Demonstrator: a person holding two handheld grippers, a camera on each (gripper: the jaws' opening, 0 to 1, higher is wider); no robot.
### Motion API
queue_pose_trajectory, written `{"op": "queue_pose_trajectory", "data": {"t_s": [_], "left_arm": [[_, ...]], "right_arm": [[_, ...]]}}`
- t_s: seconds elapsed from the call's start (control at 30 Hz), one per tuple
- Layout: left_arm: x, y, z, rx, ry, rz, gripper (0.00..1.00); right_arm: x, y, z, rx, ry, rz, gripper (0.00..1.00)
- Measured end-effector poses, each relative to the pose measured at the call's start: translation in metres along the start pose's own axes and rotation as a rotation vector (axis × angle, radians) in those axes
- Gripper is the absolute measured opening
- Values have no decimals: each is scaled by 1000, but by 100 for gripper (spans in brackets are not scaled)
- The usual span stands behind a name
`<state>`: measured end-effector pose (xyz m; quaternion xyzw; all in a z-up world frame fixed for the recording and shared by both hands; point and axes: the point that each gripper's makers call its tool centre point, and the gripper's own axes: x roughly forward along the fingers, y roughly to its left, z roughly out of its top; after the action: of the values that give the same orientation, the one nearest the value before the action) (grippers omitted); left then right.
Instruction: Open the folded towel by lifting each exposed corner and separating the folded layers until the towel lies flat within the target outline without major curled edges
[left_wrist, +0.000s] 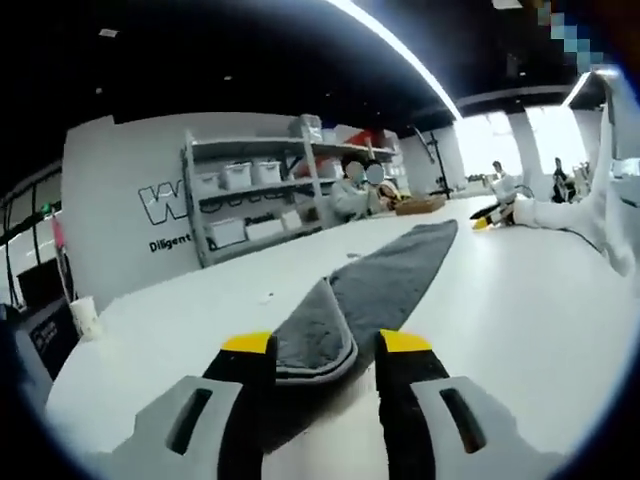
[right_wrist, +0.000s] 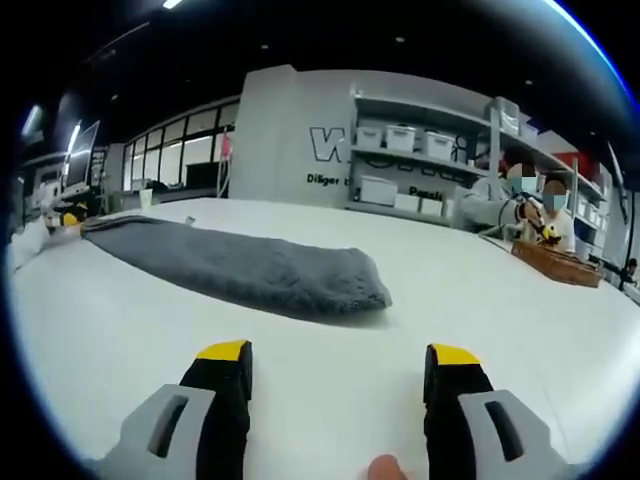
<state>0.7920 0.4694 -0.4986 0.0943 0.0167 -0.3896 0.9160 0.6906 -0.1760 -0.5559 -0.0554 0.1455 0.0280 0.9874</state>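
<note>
One white table (right_wrist: 520, 330) carries a grey folded towel (right_wrist: 240, 265) lying lengthwise. The left gripper (left_wrist: 327, 345) straddles the towel's near end, jaws released. The right gripper (right_wrist: 338, 355) sits just short of it, jaws spread.

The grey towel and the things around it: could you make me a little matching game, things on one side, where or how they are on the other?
Things:
1. grey towel
2. left gripper
3. right gripper
4. wicker basket

Places or states:
A. open, above bare white table, short of the towel
B. far table edge, by seated people
C. open, jaws either side of the towel's near corner
D. folded into a long strip on the table

Pairs: 1-D, 2-C, 3-A, 4-B
</note>
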Motion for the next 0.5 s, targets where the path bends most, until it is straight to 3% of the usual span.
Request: {"op": "queue_pose_trajectory", "data": {"t_s": [0.13, 0.33, 0.5], "left_arm": [[-2, 12, -1, -54, -18, 51, 66], [-3, 19, -2, -97, -30, 87, 83], [-3, 23, -4, -127, -36, 102, 90]], "right_arm": [[0, 1, 0, -4, 2, -1, 69], [0, 1, -1, -9, 6, 0, 69], [0, 2, -1, -9, 6, 0, 69]]}}
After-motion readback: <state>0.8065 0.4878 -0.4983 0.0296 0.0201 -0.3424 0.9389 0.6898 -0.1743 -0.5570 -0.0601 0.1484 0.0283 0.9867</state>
